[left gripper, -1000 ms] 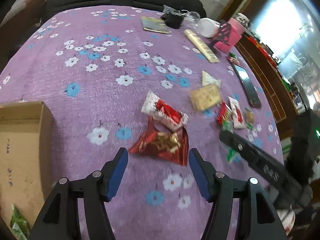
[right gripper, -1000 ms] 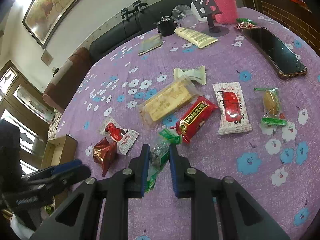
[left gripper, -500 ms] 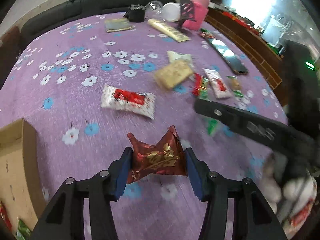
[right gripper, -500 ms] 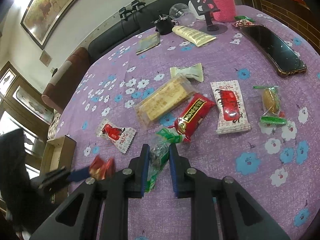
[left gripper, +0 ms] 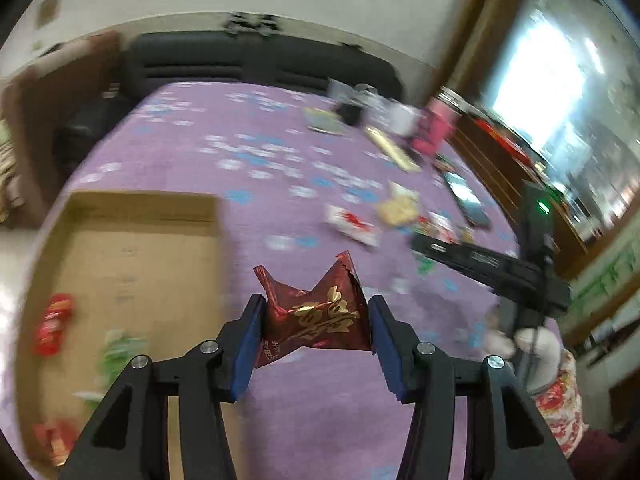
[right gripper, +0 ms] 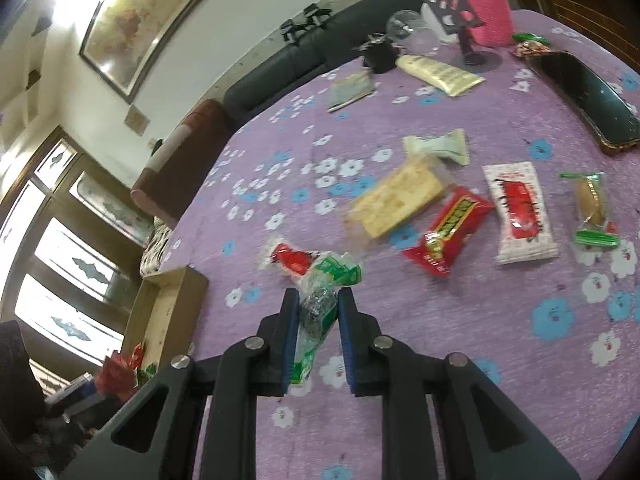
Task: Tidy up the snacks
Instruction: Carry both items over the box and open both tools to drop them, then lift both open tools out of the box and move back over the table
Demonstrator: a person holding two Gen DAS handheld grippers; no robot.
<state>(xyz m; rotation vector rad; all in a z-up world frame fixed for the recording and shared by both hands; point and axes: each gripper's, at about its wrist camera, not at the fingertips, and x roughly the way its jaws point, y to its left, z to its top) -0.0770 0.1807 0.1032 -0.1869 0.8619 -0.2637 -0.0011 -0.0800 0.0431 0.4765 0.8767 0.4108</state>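
Observation:
My left gripper (left gripper: pixel 316 320) is shut on a dark red foil snack (left gripper: pixel 316 316) with gold writing and holds it above the purple floral tablecloth (left gripper: pixel 280 152), right of the open cardboard box (left gripper: pixel 132 264). The box holds a few red and green packets (left gripper: pixel 54 320). My right gripper (right gripper: pixel 319 308) is shut on a clear and green wrapped snack (right gripper: pixel 320 300), lifted off the cloth. Other snacks lie loose on the table: a white and red packet (right gripper: pixel 518 212), a red packet (right gripper: pixel 450 228), a yellow cracker pack (right gripper: pixel 394 200). The box also shows in the right wrist view (right gripper: pixel 168 312).
A black phone (right gripper: pixel 588 100) lies at the right edge. A pink holder (right gripper: pixel 486 8), a phone stand (right gripper: pixel 452 0), a cream tube (right gripper: pixel 440 74) and a clear cup (right gripper: pixel 404 26) stand at the back. A dark sofa (left gripper: pixel 260 64) is behind the table.
My left gripper closed on the dark red foil snack, lifted it and swung left toward the box. My right gripper has raised the green snack off the cloth.

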